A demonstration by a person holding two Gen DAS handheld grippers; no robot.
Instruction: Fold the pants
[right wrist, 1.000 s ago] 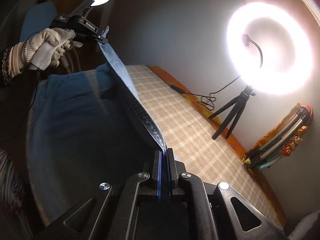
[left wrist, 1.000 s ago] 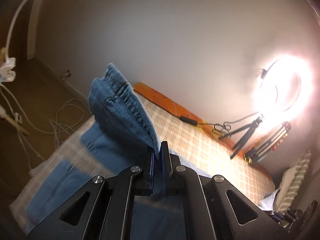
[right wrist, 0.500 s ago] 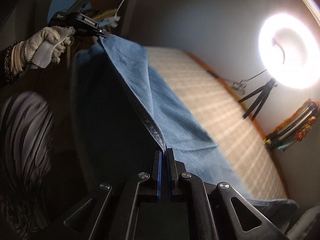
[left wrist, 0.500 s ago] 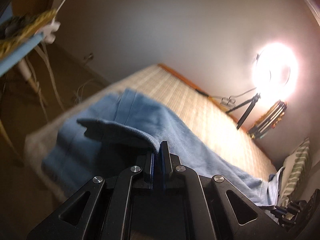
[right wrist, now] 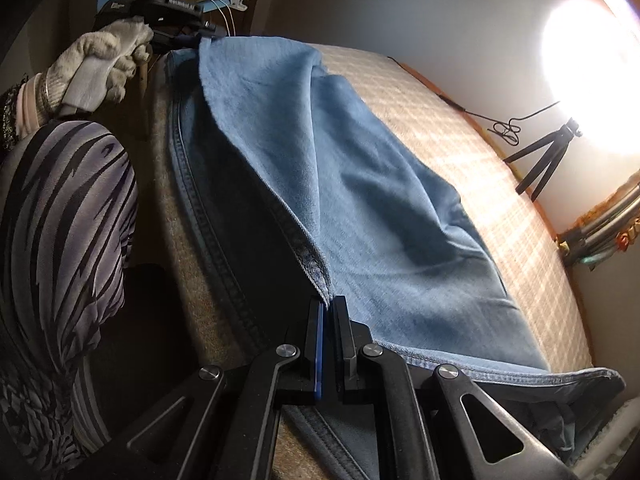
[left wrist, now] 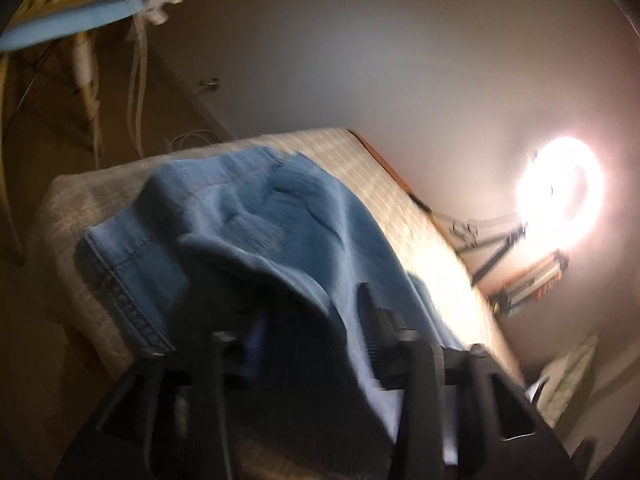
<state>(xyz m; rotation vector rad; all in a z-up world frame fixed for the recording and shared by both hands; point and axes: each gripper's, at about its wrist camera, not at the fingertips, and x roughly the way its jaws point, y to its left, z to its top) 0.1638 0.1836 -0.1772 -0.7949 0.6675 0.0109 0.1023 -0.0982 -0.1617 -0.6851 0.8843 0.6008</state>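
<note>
The blue denim pants [right wrist: 360, 184] lie along the near edge of a bed with a checked cover [right wrist: 472, 148], one layer folded over the other. My right gripper [right wrist: 328, 320] is shut on the pants' seamed edge, close above the lower layer. My left gripper [left wrist: 316, 320] has its jaws spread apart in the blurred left wrist view, with pants fabric [left wrist: 288, 216] draped between and beyond them. In the right wrist view the left gripper [right wrist: 200, 38], held by a gloved hand, sits at the far corner of the pants.
A bright ring light on a small tripod [right wrist: 548, 156] stands at the bed's far side by the wall, with a cable [right wrist: 504, 128] and folded stands [right wrist: 600, 232]. The person's striped sleeve [right wrist: 68, 240] is at the left. A blue chair and cords [left wrist: 80, 28] stand beyond the bed's end.
Both grippers have come down and toward the near edge, laying the lifted pants layer over the lower one. The left gripper's jaws have opened; before they were shut on the fabric.
</note>
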